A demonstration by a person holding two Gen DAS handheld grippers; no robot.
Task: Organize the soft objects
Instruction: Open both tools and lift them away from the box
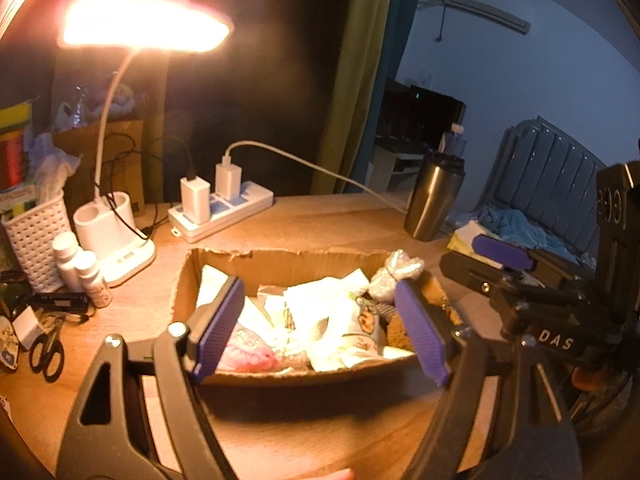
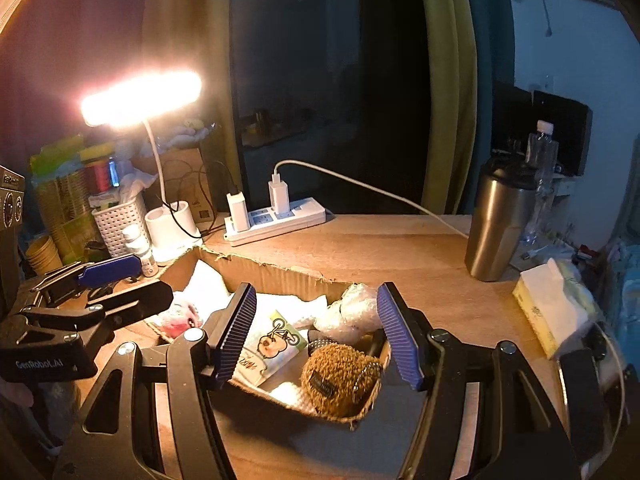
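Observation:
A torn cardboard box [image 1: 280, 258] [image 2: 264, 276] on the wooden desk holds soft things. Among them are a brown fuzzy pouch [image 2: 340, 380], a tissue pack with a cartoon bicycle [image 2: 276, 344], a bubble-wrap bundle [image 2: 352, 312] [image 1: 394, 272], a pink soft item [image 1: 248, 350] [image 2: 180, 316] and white packets [image 1: 320, 308]. My left gripper [image 1: 320, 324] hovers open over the box's near side with nothing between its purple pads. My right gripper [image 2: 318, 334] is open too, above the brown pouch and clear of it. Each gripper shows at the other view's edge: the right gripper [image 1: 480, 260], the left gripper [image 2: 124, 284].
A lit desk lamp [image 1: 116, 236] [image 2: 168, 228] stands at the back left, beside a white basket [image 1: 36, 236] and small bottles [image 1: 80, 268]. Behind the box lies a power strip [image 1: 224, 212] [image 2: 276, 220] with chargers. A steel tumbler [image 2: 496, 228] and a tissue box [image 2: 552, 312] stand at the right. Scissors [image 1: 48, 352] lie at the left.

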